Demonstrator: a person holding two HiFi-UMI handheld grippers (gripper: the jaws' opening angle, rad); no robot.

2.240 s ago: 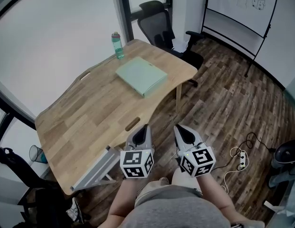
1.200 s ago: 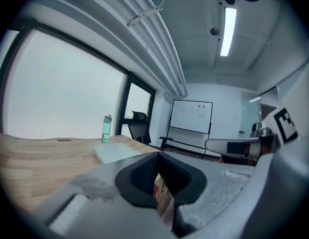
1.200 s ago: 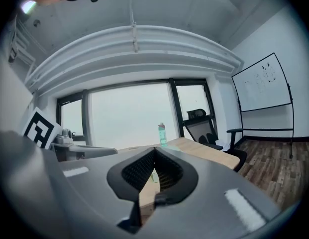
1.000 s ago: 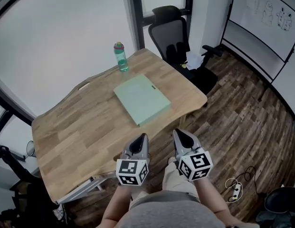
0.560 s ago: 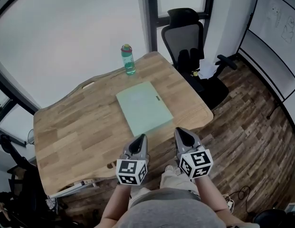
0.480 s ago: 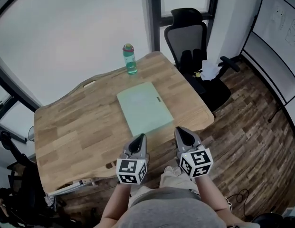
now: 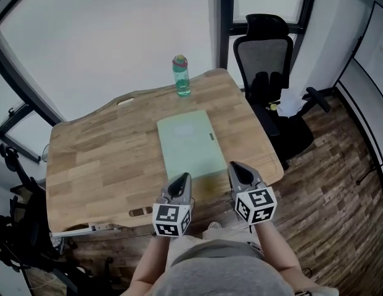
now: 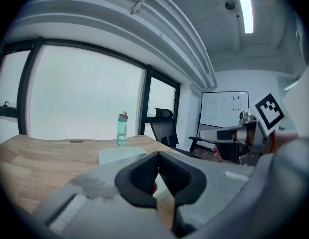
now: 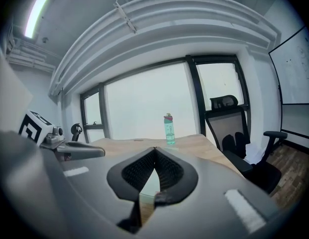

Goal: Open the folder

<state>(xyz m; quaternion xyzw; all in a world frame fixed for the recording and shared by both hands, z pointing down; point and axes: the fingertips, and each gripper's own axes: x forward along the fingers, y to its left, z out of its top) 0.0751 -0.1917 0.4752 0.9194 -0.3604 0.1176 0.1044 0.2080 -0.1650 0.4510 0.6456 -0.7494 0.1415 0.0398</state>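
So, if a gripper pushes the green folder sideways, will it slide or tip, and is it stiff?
The folder lies flat on the smooth wooden table, so a push would probably slide it, not tip it. Its edges look straight and fairly thick, so it is likely stiff rather than floppy.

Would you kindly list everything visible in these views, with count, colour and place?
table: one, light wood, centre of the head view
folder: one, pale green, closed, flat on the table towards its near edge
water bottle: one, teal, upright near the table's far edge
office chair: one, black, beside the table's right end
whiteboard: one, white, on the wall beyond the chair
floor: dark wood planks
left gripper: one, grey, jaws shut, empty, near the table's near edge
right gripper: one, grey, jaws shut, empty, beside the left
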